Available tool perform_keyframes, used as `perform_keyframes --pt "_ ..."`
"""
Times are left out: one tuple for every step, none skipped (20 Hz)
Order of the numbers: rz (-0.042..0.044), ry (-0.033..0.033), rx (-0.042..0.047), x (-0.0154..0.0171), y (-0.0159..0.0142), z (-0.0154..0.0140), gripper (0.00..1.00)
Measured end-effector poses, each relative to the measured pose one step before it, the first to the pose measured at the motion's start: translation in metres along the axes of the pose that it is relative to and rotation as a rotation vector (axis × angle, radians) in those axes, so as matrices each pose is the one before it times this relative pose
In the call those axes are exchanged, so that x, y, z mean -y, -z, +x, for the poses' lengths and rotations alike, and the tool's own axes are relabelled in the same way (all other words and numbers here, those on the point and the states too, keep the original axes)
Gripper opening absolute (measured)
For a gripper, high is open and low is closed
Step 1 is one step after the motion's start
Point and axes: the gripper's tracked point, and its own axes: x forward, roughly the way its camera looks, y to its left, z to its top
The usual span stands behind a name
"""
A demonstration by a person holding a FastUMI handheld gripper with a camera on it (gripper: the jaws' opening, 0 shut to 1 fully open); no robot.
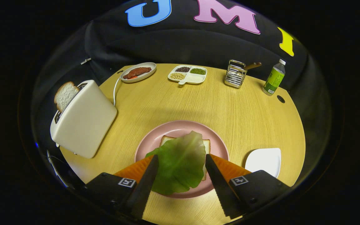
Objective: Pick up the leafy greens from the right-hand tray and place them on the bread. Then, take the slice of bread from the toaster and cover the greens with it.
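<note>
Leafy greens (180, 162) on bread (206, 144), between parted jaws, untouched

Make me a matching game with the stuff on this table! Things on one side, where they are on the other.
Things:
1. lettuce
2. toast slice
3. white tray
4. bottle

Places:
A. sticking up out of the toaster
B. far side of the table, past the metal rack
C. on the bread in the pink plate, between the open gripper fingers
D. bare, just beside the pink plate

Pairs: 1-C, 2-A, 3-D, 4-B
</note>
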Motion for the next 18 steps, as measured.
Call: perform_keyframes --pt "-0.00048 -0.00297 0.01530 -0.00219 -0.00547 -0.00463 1.00" --pt "-0.00133 -0.00208 0.01819 -0.00152 -0.00540 -0.00425 1.00" --pt "-0.00025 -0.00254 0.02059 -0.00288 -0.00774 -0.00566 1.00" --pt "0.00257 -0.00568 0.02393 -0.00427 -0.00794 -0.00640 1.00" --pt "0.00431 -0.01011 0.02366 -0.00612 -0.01019 -0.00595 0.99" --pt "0.00450 -0.01243 0.02512 -0.00679 -0.01058 -0.00707 0.99" --pt "0.00091 -0.01414 0.02861 -0.00836 -0.01277 -0.00658 0.99" --pt "-0.00859 -0.01111 0.03022 -0.00695 -0.01199 -0.00625 0.99" --pt "-0.01870 -0.00993 0.02933 -0.00798 -0.01282 -0.00566 0.99" --pt "-0.02454 -0.01194 0.02929 -0.00901 -0.01204 -0.00537 0.99" --pt "-0.02717 -0.01416 0.02977 -0.01101 -0.01346 -0.00440 0.99" --pt "-0.02555 -0.01694 0.02806 -0.01213 -0.01197 -0.00436 0.99" --pt "-0.02127 -0.02207 0.02572 -0.01415 -0.01280 -0.00362 0.99" --pt "-0.01519 -0.02647 0.02137 -0.01497 -0.01032 -0.00131 0.99" --pt "-0.00725 -0.02927 0.01588 -0.01710 -0.01010 -0.00010 0.99" --pt "-0.00416 -0.02899 0.01311 -0.01673 -0.00947 -0.00110 0.99" --pt "-0.00644 -0.02518 0.00850 -0.01537 -0.00797 0.00170 0.99" --pt "-0.01340 -0.02232 0.01055 -0.01488 -0.00722 0.00253 0.99"
